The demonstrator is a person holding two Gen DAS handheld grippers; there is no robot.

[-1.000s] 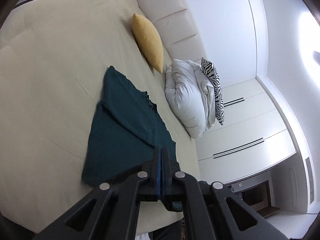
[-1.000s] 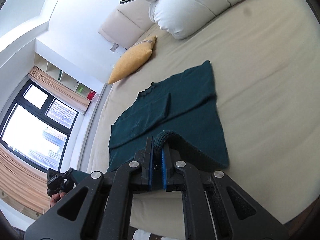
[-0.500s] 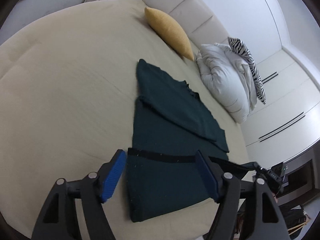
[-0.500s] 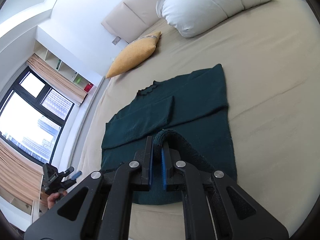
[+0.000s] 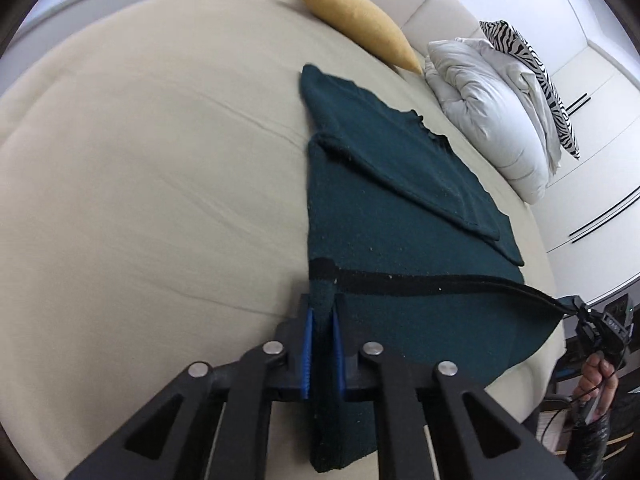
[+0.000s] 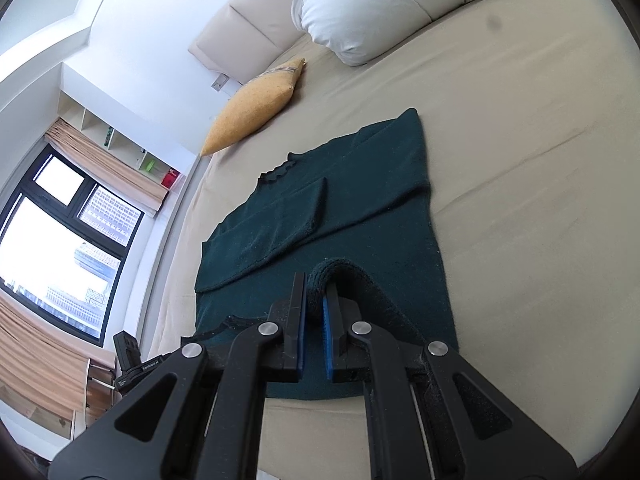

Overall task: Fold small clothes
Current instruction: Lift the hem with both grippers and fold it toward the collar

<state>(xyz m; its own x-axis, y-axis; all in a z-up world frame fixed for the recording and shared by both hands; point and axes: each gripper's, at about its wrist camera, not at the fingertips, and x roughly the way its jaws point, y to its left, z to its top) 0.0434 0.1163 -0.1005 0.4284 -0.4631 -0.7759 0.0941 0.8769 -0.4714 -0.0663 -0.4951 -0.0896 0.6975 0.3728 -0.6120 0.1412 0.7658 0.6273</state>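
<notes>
Sweater (image 5: 392,208) lengthwise toward headboard (image 5: 420,12), hem nearest.

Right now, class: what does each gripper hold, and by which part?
Both hold the dark green sweater by its bottom hem: left gripper at one corner, right gripper at the other.

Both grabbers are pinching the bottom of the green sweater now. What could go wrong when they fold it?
1. The left gripper pinches only a thin bit of the green sweater's hem, so it may slip out when lifted.
2. The sleeves lie folded loosely across the chest; a quick lift might flip them open.
3. The right gripper holds a bunched hem corner, so the fold may land crooked on the bed.
</notes>
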